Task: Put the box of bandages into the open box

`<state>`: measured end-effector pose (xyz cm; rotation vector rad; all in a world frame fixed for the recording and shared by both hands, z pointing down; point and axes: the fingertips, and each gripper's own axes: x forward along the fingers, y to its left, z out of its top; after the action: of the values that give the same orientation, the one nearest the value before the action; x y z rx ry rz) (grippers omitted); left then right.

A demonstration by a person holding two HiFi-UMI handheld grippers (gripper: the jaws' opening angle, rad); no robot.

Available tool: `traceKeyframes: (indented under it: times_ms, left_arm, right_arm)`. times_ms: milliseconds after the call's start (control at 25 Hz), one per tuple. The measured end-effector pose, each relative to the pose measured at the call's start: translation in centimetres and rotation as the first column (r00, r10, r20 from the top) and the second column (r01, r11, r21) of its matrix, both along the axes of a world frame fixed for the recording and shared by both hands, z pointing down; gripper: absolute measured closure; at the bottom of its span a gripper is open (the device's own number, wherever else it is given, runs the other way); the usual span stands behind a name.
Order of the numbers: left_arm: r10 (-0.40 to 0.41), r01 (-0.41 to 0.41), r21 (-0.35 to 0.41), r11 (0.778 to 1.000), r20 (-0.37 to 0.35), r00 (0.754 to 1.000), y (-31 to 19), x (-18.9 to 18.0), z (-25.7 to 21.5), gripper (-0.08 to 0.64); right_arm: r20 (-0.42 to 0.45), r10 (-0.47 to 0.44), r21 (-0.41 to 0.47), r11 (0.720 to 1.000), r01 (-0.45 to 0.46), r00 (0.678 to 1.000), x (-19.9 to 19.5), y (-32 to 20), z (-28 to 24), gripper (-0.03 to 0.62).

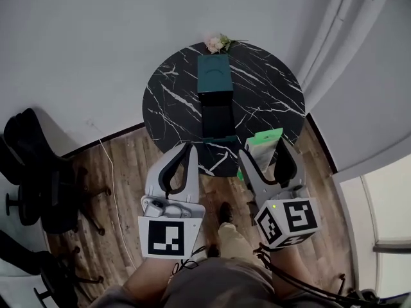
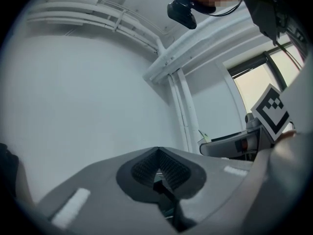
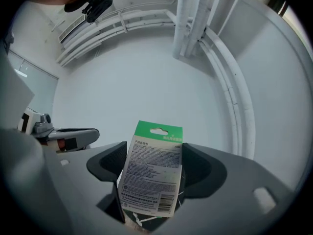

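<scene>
A dark green open box point(image 1: 216, 119) stands in the middle of the round black marble table point(image 1: 270, 88), its lid point(image 1: 214, 76) tipped up on the far side. My right gripper point(image 1: 264, 153) hangs over the table's near right edge, shut on the bandage box point(image 1: 262, 140), a flat white pack with a green top. In the right gripper view the bandage box point(image 3: 155, 153) stands upright between the pads of that gripper point(image 3: 155, 170). My left gripper point(image 1: 187, 149) is at the table's near edge, left of the open box, shut and empty; its pads point(image 2: 168, 168) meet.
Pale flowers point(image 1: 217, 42) lie at the table's far edge. Black office chairs point(image 1: 32, 172) stand on the wooden floor at the left, and a white curtain point(image 1: 334, 37) hangs at the right. A shoe point(image 1: 225, 213) shows between the grippers. Both gripper views face white wall and ceiling.
</scene>
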<state>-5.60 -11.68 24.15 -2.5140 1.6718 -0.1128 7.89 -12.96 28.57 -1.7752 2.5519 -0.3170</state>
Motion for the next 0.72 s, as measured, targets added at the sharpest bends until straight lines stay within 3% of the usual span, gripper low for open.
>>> traceKeyframes:
  times_ms: [320,720]
  left_arm:
    - [-0.063,0.061,0.076,0.995,0.023,0.998,-8.0,1.1,-3.6,0.560]
    - [-0.130,0.127,0.126,0.984,0.018,0.991,-12.7,-0.6,-5.8,0.560]
  right_arm:
    - [0.028,-0.092,0.054,0.994,0.091,0.995,-0.1,-9.4,-2.7,0.212]
    - [0.013,-0.165,0.102,0.981,0.163,0.986,-2.3,-15.4,-5.0,0.212]
